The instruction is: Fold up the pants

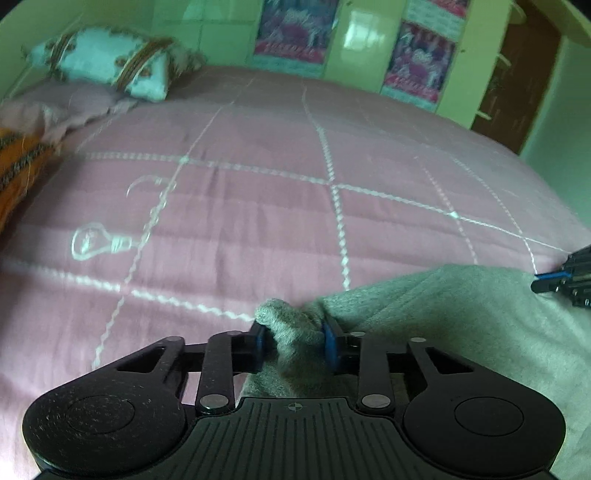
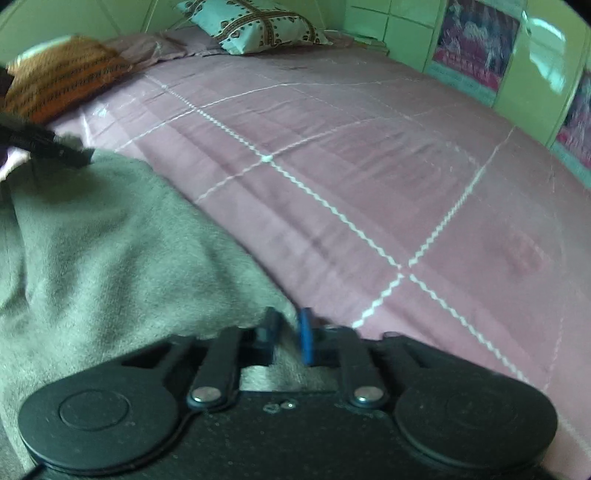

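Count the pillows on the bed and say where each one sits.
3: a white patterned pillow at the bed's far end, a pink pillow lying under it, an orange pillow nearer. More may be out of view.

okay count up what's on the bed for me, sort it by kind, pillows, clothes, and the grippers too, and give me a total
Pillows: 2, a white patterned pillow and an orange pillow
Clothing: 1, grey pants
Grippers: 2, the left gripper and the right gripper, both closed on the pants
Total: 5
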`<action>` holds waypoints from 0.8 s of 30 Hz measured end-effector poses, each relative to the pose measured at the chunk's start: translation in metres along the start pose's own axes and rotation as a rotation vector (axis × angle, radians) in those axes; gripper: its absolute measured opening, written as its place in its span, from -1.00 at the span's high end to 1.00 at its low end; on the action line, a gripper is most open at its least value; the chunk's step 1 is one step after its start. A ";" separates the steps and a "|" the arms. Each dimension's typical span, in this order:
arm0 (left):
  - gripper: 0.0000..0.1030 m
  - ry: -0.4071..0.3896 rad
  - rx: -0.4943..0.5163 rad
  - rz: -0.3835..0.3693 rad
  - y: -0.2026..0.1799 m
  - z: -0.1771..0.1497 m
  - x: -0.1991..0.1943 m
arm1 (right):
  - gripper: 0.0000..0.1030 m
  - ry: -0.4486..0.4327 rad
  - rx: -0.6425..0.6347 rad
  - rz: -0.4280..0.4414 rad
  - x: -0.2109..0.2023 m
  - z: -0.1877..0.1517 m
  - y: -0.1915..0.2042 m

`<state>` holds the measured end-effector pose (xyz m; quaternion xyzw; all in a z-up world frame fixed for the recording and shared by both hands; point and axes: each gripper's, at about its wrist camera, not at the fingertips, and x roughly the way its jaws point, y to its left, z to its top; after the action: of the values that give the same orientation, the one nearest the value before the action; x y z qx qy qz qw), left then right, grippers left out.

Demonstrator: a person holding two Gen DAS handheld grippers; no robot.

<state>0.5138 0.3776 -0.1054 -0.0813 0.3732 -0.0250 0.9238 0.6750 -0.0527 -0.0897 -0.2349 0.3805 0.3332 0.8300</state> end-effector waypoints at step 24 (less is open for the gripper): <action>-0.08 -0.248 -0.120 -0.006 -0.007 -0.212 -0.275 | 0.68 -0.240 -0.237 -0.145 -0.270 -0.218 0.239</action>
<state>0.1687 0.3720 -0.0657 -0.1401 0.2566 0.0051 0.9563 0.2648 -0.1349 -0.0399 -0.3162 0.2189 0.3408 0.8579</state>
